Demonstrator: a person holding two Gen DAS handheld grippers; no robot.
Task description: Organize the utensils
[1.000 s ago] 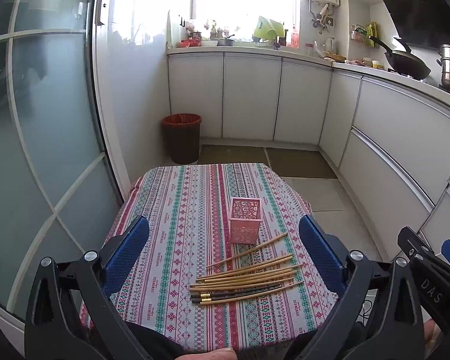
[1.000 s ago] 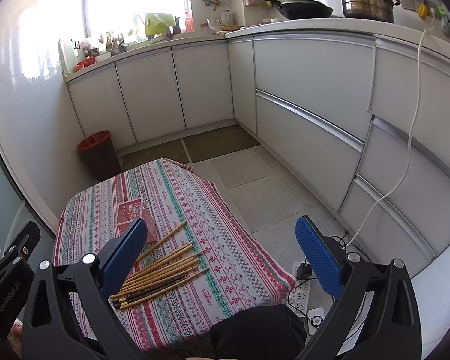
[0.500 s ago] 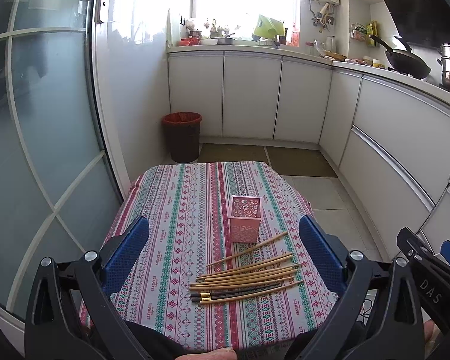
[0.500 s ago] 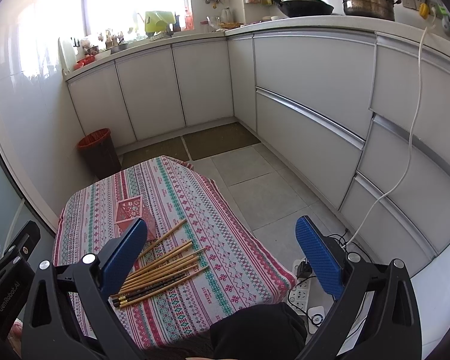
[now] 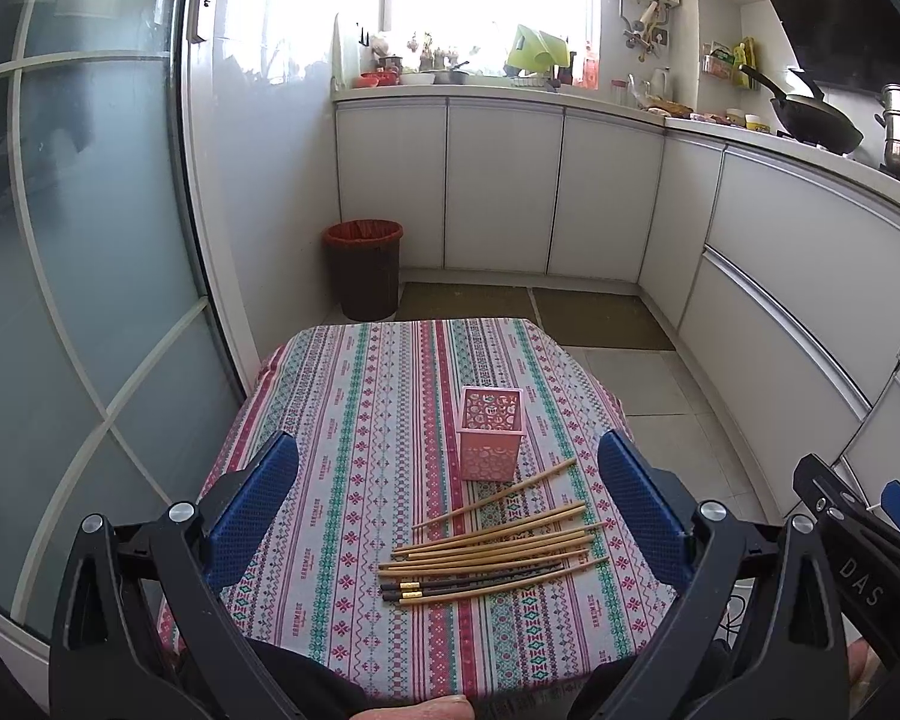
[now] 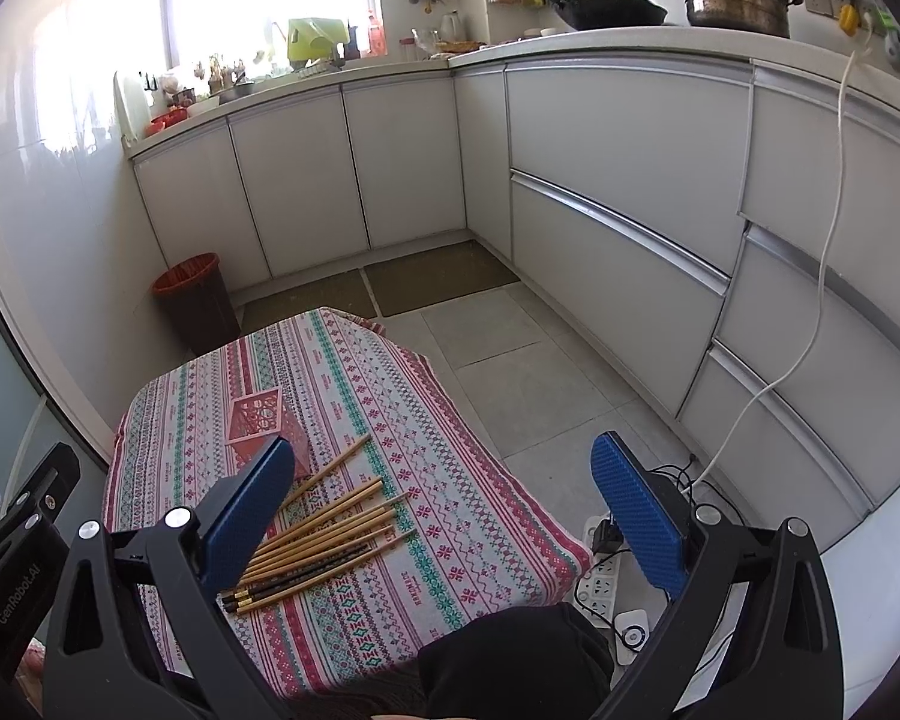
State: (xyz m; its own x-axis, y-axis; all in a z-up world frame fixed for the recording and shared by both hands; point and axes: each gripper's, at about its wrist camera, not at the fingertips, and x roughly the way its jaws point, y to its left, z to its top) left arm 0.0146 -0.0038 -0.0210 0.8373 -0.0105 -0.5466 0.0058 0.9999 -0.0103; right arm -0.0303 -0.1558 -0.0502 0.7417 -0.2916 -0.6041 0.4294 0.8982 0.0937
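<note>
- Kitchen cabinets (image 5: 504,186): white doors along the far wall and the right-hand run, background to the work area only.
- Table (image 5: 354,396): small, draped in a striped patterned cloth, set in the floor space so both grippers can reach it from the near edge.
- Bin (image 5: 363,270): dark with a red liner, on the floor beyond the table, well apart from the task.
- Left gripper (image 5: 447,504): blue pads spread wide, nothing between them, hovering above the near edge with the utensils framed in its gap, apparently lined up for a first pick.
- Right gripper (image 6: 441,516): jaws likewise wide and empty, held off to the right of the table, partly over the floor.
- Pink holder (image 5: 489,432): square lattice cup, upright, empty as far as its mouth shows, the likely destination.
- Chopsticks (image 5: 492,558): roughly 10, mostly bamboo with 1 or 2 dark ones, lying loose and near-parallel just in front of the holder; 1 stray stick is angled toward it. None sorted yet.
</note>
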